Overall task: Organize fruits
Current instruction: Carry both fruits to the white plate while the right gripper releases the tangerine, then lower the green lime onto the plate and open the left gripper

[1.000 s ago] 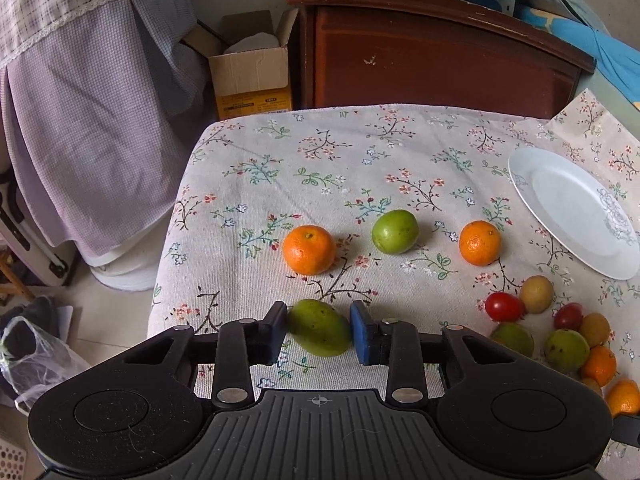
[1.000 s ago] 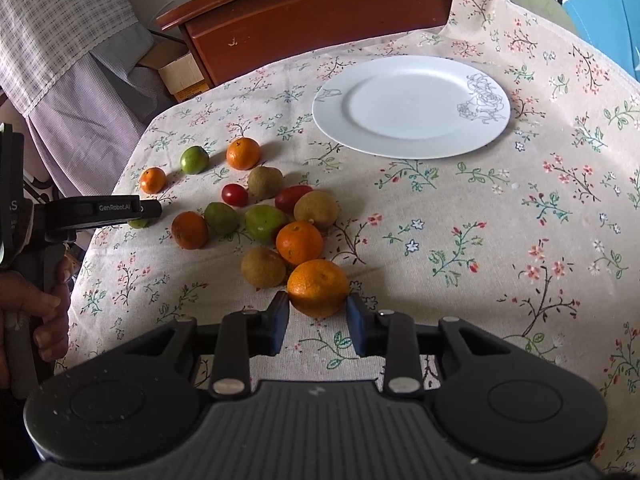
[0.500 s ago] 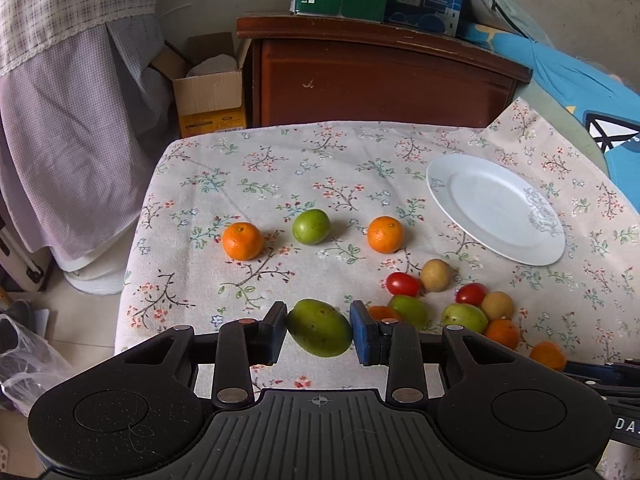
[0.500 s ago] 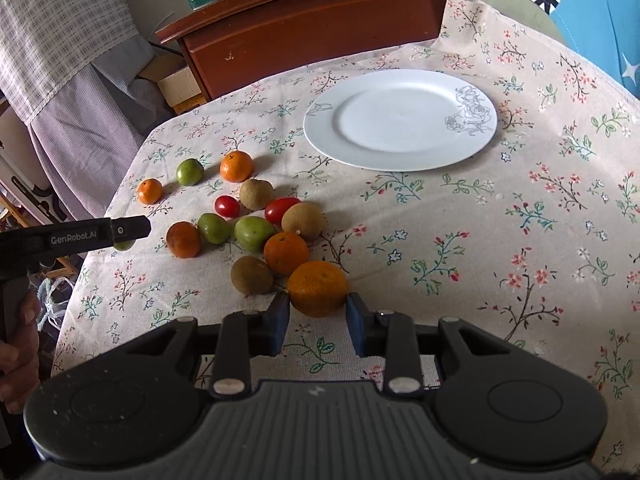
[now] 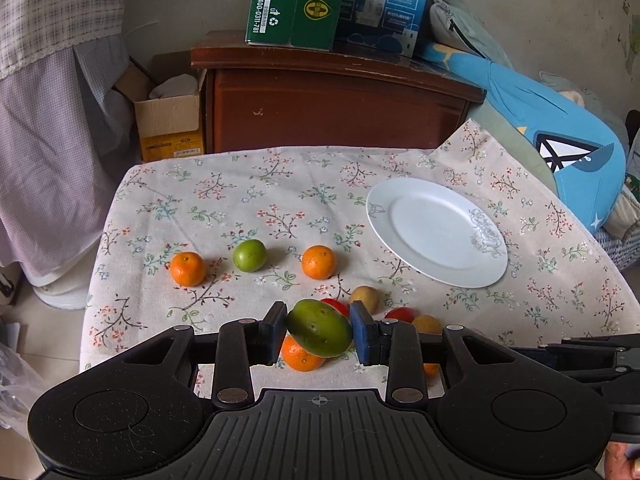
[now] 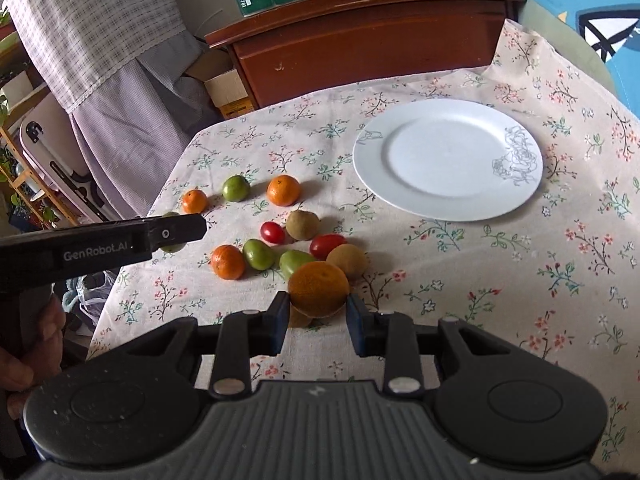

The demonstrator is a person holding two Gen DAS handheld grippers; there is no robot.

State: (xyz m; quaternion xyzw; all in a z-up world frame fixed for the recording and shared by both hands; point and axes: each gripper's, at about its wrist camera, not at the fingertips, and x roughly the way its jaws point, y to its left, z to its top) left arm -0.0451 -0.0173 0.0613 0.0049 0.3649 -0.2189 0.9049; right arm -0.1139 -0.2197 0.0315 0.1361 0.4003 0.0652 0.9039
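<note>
My left gripper point(image 5: 319, 332) is shut on an oval green fruit point(image 5: 320, 333), held above the floral tablecloth. My right gripper point(image 6: 318, 312) is shut on a large orange point(image 6: 318, 289), lifted over the fruit cluster. A white plate point(image 6: 447, 159) lies at the back right with nothing on it. On the cloth sit two small oranges point(image 5: 188, 268) point(image 5: 319, 262) with a round green fruit point(image 5: 249, 255) between them. The cluster holds red tomatoes point(image 6: 272, 232), kiwis point(image 6: 303, 225), green fruits point(image 6: 258, 254) and an orange point(image 6: 227, 262). The left gripper point(image 6: 176, 229) shows from the side in the right wrist view.
A dark wooden cabinet point(image 5: 340, 100) with green and blue cartons point(image 5: 296, 0) stands behind the table. A cardboard box point(image 5: 170, 128) sits on the floor at the left. Checked cloth point(image 5: 52, 120) hangs at the far left. A blue cushion point(image 5: 560, 144) lies at the right.
Both grippers have risen with their fruits. The left one lifted the green fruit off the cloth and moved right, over the cluster. The right one raised the orange clear of the table.
</note>
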